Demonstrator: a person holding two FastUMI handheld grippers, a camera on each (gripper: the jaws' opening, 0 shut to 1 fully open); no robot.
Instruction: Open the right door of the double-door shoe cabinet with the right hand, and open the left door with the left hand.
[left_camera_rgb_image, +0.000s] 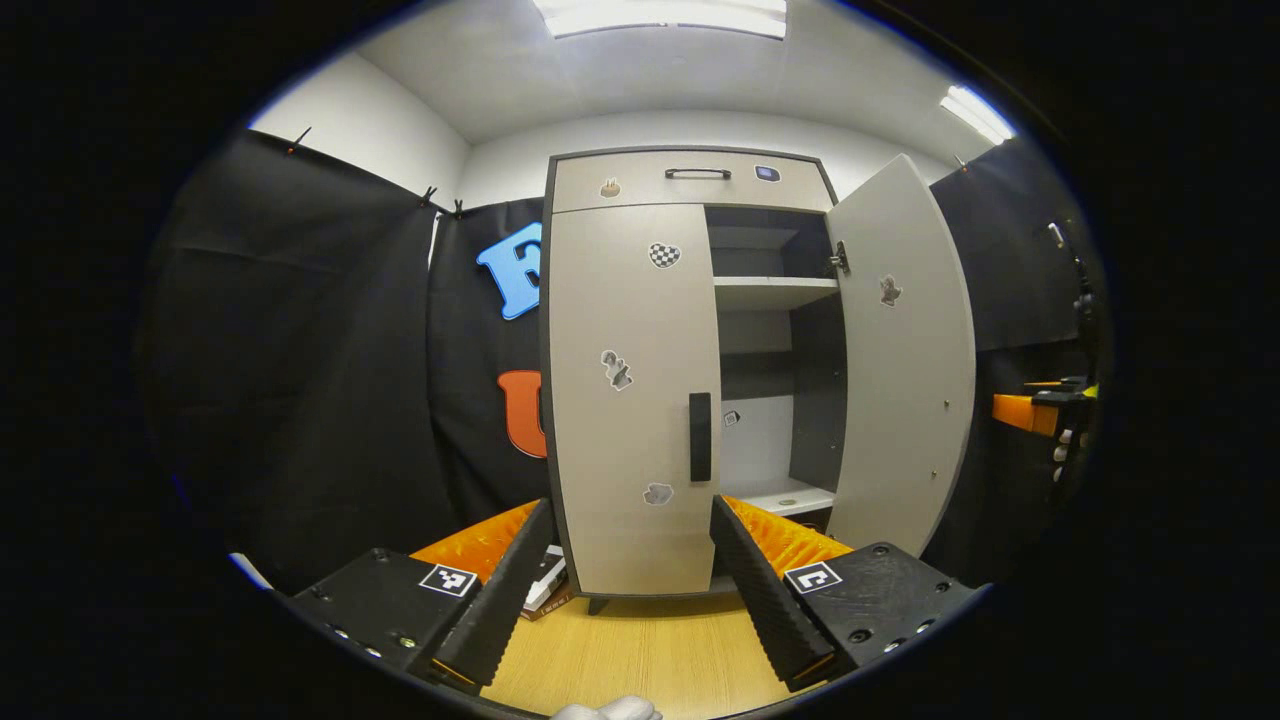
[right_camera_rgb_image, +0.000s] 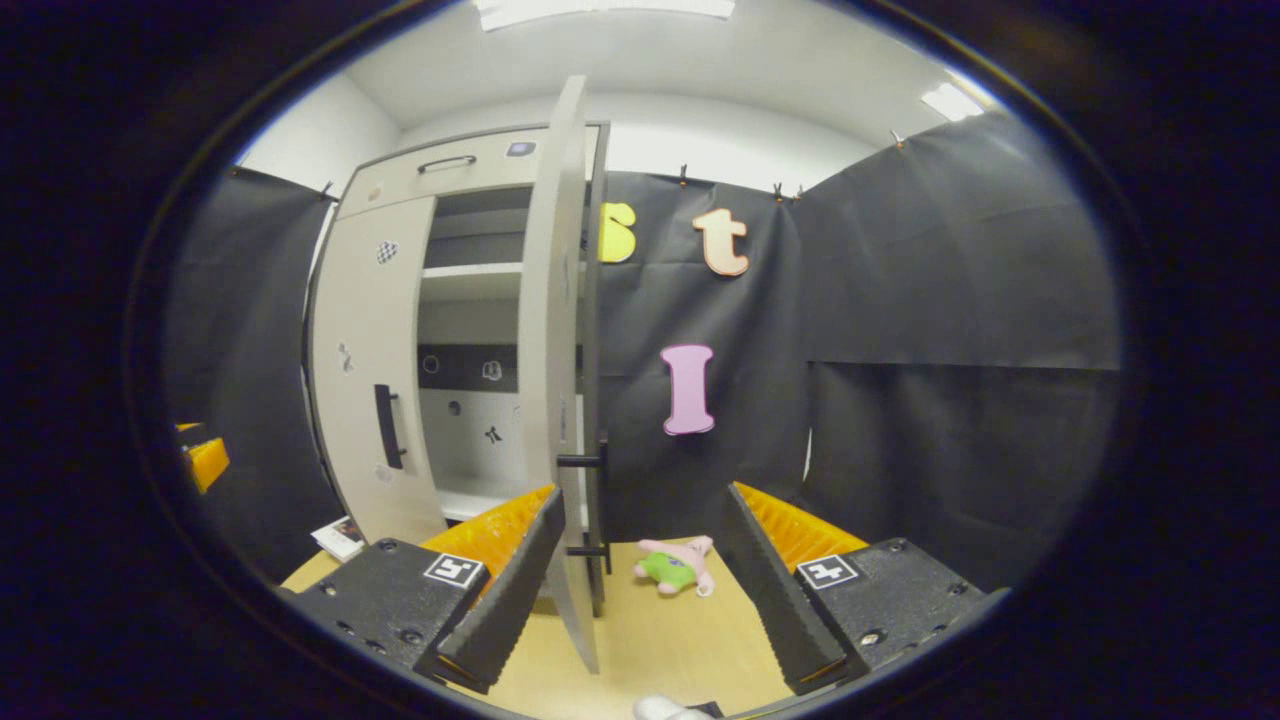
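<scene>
Cabinet (left_camera_rgb_image: 690, 190) grey: right door (left_camera_rgb_image: 905, 360) open, left door (left_camera_rgb_image: 630, 400) shut.

Ridged fingers (left_camera_rgb_image: 500, 600) on screw-studded black blocks with square coded markers (left_camera_rgb_image: 447, 579), orange ribbed housings behind

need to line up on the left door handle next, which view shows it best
The left gripper view: the left door handle faces the camera nearly head-on, centred above the gap between the left gripper fingers. In the right gripper view the same handle sits far off to the side, seen at a slant and smaller.
</scene>
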